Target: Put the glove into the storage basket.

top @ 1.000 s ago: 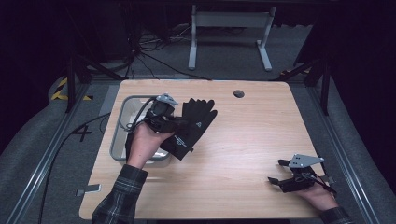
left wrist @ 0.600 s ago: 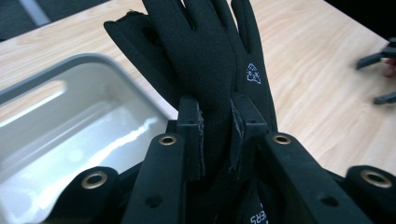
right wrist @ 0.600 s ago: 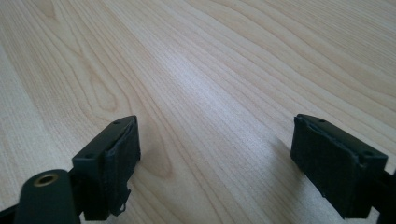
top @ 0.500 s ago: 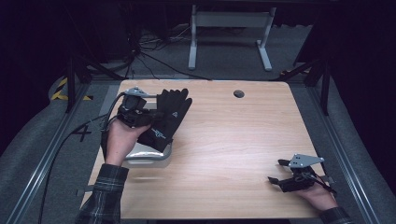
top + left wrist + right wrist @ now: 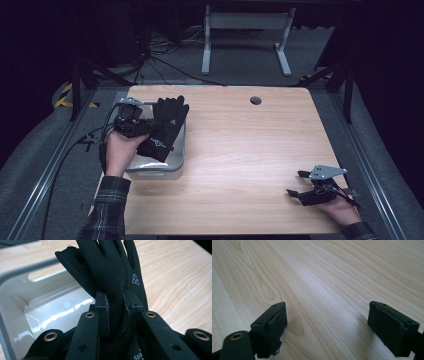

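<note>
A black glove [image 5: 164, 129] with white print hangs from my left gripper [image 5: 150, 124], whose jaws are shut on its middle. In the left gripper view the pads [image 5: 104, 312] pinch the black glove [image 5: 112, 277], and its fingers stick up past them. The glove is held over the right side of a white plastic bin [image 5: 150, 168] at the table's left edge; the white bin [image 5: 37, 305] lies just below the jaws. My right gripper [image 5: 299, 186] rests low at the table's front right corner. Its jaws stand wide open over bare wood in the right gripper view [image 5: 327, 322].
The light wooden table [image 5: 250, 145] has a round cable hole [image 5: 256, 100] near its far edge. Cables trail off the left side onto the dark floor. A white desk frame [image 5: 245, 30] stands beyond the table.
My left gripper has carried the glove leftward and slightly down, from beside the bin to over it. The right gripper has stayed where it was.
</note>
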Demonstrator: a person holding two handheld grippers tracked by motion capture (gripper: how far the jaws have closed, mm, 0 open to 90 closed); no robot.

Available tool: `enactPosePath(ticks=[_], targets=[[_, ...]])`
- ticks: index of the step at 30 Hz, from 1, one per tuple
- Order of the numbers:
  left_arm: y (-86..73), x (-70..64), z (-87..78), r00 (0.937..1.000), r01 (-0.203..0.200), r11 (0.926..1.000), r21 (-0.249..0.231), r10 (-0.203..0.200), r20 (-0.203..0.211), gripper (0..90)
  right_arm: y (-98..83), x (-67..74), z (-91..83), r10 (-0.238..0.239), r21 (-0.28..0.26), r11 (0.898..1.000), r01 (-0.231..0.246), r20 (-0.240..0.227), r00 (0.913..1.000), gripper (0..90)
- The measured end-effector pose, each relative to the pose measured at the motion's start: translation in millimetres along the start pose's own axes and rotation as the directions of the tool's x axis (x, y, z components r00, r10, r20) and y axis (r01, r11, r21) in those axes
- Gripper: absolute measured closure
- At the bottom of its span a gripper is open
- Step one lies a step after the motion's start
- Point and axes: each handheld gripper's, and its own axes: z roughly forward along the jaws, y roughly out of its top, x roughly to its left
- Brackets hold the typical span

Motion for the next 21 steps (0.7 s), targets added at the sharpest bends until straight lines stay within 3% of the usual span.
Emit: enactPosePath(ticks=[7, 21], targets=[[-12.2, 16.4, 19.6, 0.9982, 0.057, 0.9979, 0.031, -0.056, -0.023, 76.9, 0.0, 0.0, 0.0, 0.001, 0.0, 1.0, -0.001, 0.0, 1.0, 16.5], [-25.9, 31.5, 50.0, 0.9948, 0.1, 0.9884, 0.114, -0.096, -0.035, 76.5, 0.0, 0.0, 0.0, 0.0, 0.0, 1.0, 0.0, 0.0, 1.0, 16.5]])
